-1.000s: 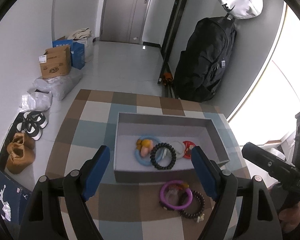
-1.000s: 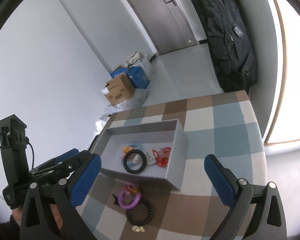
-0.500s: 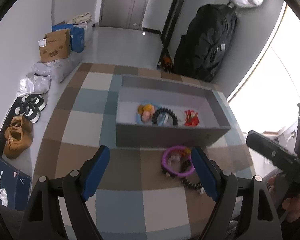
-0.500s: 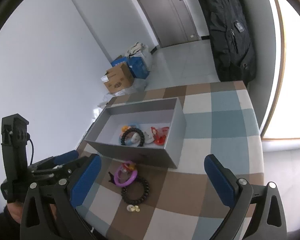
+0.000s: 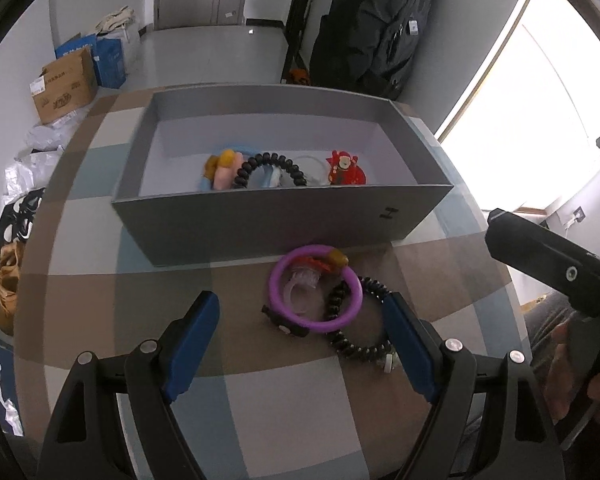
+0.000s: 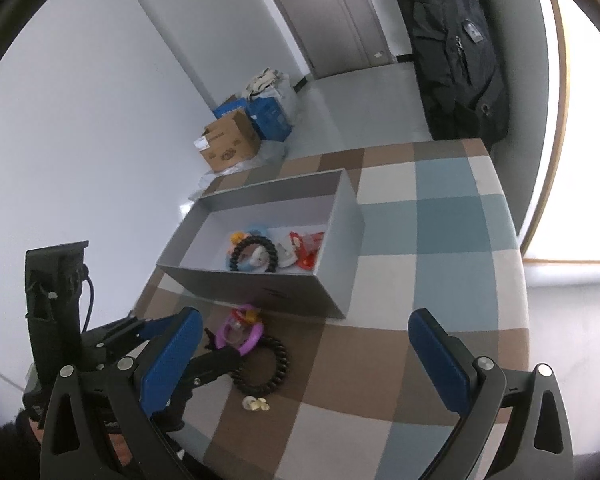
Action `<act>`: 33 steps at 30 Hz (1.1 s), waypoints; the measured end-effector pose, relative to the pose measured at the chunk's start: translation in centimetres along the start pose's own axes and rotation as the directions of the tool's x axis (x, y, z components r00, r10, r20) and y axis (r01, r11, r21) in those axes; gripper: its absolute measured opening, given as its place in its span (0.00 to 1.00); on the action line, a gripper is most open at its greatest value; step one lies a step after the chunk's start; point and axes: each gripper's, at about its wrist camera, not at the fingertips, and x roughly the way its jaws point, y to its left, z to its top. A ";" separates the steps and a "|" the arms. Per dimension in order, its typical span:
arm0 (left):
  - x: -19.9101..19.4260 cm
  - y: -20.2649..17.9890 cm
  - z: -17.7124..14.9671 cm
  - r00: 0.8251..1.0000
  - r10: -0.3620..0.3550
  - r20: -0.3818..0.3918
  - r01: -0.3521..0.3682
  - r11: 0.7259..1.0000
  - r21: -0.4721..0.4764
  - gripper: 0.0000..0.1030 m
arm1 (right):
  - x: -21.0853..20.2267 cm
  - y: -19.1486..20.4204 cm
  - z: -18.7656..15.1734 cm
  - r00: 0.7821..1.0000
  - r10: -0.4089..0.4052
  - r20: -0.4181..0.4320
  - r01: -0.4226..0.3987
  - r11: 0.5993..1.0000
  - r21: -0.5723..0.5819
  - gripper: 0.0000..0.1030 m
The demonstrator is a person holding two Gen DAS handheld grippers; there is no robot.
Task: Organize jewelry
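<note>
Left wrist view: left gripper [image 5: 300,316] gapes wide over the purple bracelet [image 5: 315,289] — straddle one rim only, avoiding the overlapping black beaded bracelet [image 5: 360,320]; right gripper [image 6: 304,354] idles, spread.

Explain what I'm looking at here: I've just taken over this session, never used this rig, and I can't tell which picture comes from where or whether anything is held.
There is no robot arm: a person holds a two-finger gripper in each hand, each with a fisheye camera looking along its blue fingers. One picture comes from the left gripper, the other from the right gripper. Both are open and hold nothing. On the checked tablecloth stands a grey box with several bracelets inside. In front of it lie a purple ring and a dark beaded bracelet, overlapping, between the left gripper's fingers.
</note>
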 end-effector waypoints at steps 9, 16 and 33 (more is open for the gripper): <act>1.2 -0.1 0.6 1.000 0.022 0.000 -0.022 1.000 0.002 0.78 | -0.2 -1.4 -0.1 1.000 -0.008 -0.007 0.008 0.999 0.043 1.00; 1.2 -0.5 0.1 0.999 0.036 0.015 -0.036 0.998 0.041 0.78 | 0.1 -1.4 0.1 1.000 -0.004 -0.012 0.005 0.999 0.044 1.00; 0.5 0.3 0.5 0.998 -0.057 0.015 0.057 0.998 0.008 0.45 | 0.4 -1.4 -0.1 1.000 -0.022 -0.022 0.022 0.999 0.042 1.00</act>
